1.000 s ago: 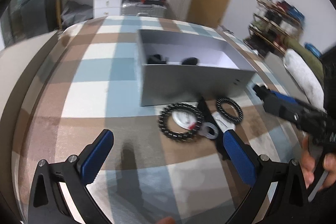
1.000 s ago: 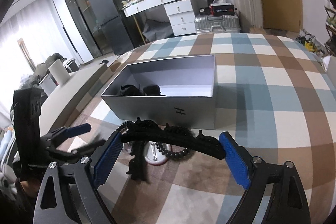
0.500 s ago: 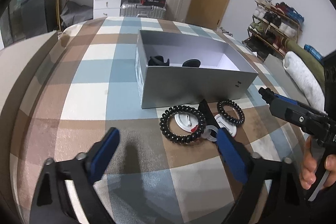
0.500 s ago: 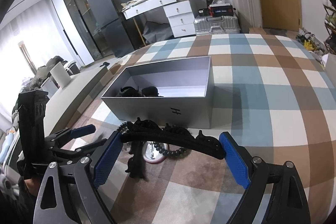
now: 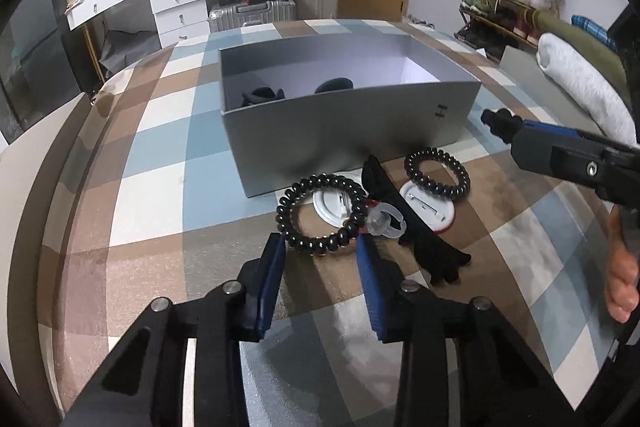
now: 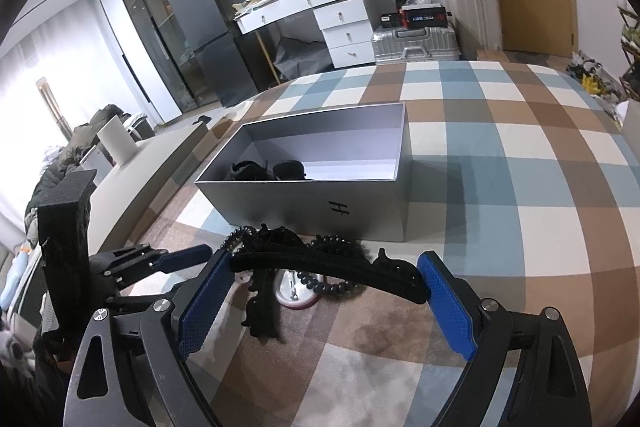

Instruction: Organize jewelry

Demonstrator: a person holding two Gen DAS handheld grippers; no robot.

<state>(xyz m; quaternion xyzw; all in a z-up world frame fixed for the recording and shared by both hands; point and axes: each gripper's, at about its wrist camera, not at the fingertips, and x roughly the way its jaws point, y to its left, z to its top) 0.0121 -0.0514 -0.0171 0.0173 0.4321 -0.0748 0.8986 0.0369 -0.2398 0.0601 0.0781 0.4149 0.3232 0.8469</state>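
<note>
Grippers work over a checked tabletop (image 5: 152, 155) beside an open grey box (image 5: 344, 143) that already contains two dark items. The left gripper (image 5: 320, 247), its jaws just narrowed, brackets the near edge of a black coil bracelet (image 5: 320, 211); whether the pads press it cannot be told. The right gripper (image 6: 324, 275) is clamped wide on a black hair clip (image 6: 332, 265). A second coil bracelet (image 5: 437, 169) lies on a round badge (image 5: 428, 205), in front of the box.

Grey box (image 5: 344, 131) blocks ahead; checked cloth (image 5: 152, 187) leftward free.
</note>
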